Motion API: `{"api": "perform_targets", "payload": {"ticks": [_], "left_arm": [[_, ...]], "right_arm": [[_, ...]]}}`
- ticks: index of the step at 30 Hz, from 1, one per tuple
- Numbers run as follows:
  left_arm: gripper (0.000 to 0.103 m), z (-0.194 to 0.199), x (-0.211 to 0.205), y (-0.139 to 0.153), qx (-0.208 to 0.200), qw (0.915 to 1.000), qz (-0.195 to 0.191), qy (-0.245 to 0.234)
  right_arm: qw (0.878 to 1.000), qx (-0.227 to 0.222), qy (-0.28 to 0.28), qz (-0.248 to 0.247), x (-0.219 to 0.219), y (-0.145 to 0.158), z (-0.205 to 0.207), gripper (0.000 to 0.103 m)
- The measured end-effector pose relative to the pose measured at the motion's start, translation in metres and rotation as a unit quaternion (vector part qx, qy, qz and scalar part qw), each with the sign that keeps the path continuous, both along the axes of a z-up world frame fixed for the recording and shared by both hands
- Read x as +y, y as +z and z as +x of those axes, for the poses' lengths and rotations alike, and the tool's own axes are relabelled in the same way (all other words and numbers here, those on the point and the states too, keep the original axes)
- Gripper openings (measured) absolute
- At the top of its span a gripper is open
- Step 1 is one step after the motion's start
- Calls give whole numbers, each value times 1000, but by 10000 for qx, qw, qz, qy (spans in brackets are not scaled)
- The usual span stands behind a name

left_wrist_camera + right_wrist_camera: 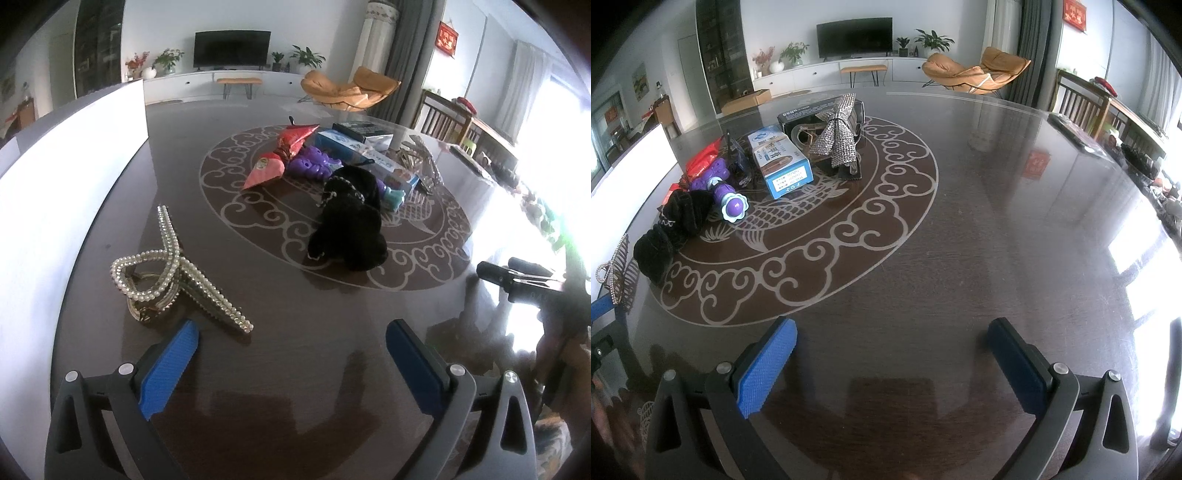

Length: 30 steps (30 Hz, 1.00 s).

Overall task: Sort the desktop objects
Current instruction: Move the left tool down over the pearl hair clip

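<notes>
Both grippers wide open w/ nothing between the pads: left gripper [291,347] hangs over the table [295,302] near its left edge, just beside the pearl hair clips [173,273]; right gripper [892,350] over bare top toward the near edge. Rest of the stuff is piled mid-table: black velvet bow [351,221], purple toy [314,164], red wrapper [284,155], blue box [781,164], rhinestone bow [836,136]. Risks, imo: clips are tangled, so grabbing one could drag the other; glossy top lets things slide; pile is packed, a pick may knock neighbours. Right-side glare washes out that edge; can't tell where sorted items should go
</notes>
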<state>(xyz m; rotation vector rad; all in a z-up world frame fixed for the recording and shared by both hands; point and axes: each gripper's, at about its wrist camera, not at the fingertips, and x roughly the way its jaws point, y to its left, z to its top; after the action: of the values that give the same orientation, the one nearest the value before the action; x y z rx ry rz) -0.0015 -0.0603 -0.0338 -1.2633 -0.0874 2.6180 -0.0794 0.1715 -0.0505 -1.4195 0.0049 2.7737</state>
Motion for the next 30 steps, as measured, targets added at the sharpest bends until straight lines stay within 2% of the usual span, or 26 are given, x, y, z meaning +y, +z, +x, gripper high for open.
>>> {"api": "perform_targets", "payload": {"ticks": [15, 17, 21, 23, 27, 30], "left_arm": [[103, 4, -5, 5, 253, 9995, 183, -10], [103, 9, -5, 8, 410, 9989, 229, -22], [103, 31, -11, 22, 1146, 9928, 358, -26], [103, 37, -12, 26, 1320, 9906, 355, -20], [103, 31, -19, 24, 1092, 9932, 375, 109], [103, 15, -29, 23, 827, 9952, 300, 422]], "right_arm": [[10000, 1, 2, 0, -1, 0, 1, 103], [10000, 1, 2, 0, -1, 0, 1, 103], [10000, 1, 2, 0, 0, 0, 0, 103], [10000, 1, 2, 0, 0, 0, 1, 103], [10000, 2, 2, 1, -1, 0, 1, 103], [10000, 2, 3, 0, 0, 0, 1, 103]]}}
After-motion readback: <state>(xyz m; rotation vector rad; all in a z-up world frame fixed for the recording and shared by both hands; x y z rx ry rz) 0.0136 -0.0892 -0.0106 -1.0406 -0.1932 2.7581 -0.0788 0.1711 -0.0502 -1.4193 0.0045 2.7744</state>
